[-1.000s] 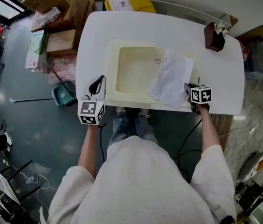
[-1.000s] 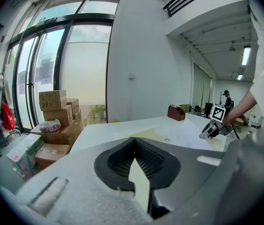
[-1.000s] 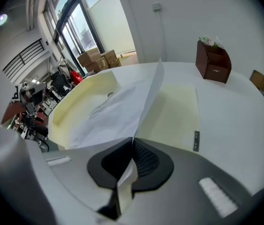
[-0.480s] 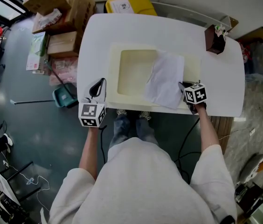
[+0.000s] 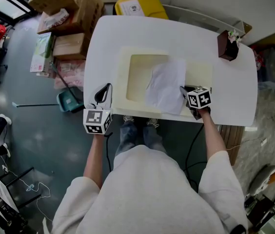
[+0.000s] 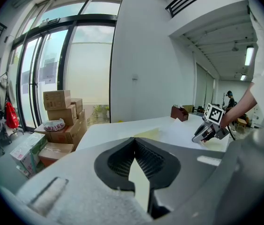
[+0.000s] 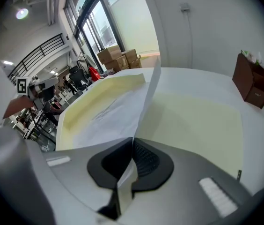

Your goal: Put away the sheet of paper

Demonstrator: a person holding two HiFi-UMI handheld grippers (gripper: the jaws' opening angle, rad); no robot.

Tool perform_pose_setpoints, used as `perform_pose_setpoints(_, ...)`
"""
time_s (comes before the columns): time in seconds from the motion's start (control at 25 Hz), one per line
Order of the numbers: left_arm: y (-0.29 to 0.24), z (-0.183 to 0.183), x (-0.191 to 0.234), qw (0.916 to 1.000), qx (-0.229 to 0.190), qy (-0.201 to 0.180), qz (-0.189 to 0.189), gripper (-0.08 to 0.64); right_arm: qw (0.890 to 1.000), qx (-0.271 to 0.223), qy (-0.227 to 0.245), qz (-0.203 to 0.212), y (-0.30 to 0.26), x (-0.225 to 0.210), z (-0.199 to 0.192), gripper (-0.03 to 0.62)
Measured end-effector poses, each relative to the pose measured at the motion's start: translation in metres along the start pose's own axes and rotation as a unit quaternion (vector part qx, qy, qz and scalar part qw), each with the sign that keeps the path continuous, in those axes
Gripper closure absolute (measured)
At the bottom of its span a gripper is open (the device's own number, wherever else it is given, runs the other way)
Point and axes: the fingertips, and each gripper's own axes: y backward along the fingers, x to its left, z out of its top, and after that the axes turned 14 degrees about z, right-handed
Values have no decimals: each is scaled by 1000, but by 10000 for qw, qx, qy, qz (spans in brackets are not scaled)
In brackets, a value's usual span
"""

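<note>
Two tongs here: your right tongs (image 5: 182,89) are clamped on the near edge of the sheet of paper (image 5: 164,84), which drapes across the cream tray (image 5: 123,52) on the white desk (image 5: 176,33). Your left tongs (image 5: 108,86) are closed on nothing at the desk's left edge. Cardboard boxes (image 5: 67,13) are stacked on the dark floor beside it.
</note>
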Motion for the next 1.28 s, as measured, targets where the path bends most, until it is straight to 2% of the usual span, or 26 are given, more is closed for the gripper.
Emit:
perform_pose_setpoints(0.6,12,-7,27,9996,15,138,261,555,9988,-10,118,468,-52,42,29,591)
perform_pose_setpoints(1.28,31,-14,67,9981,28,266,564,555,9972,65,186,722,-101,76,52,591)
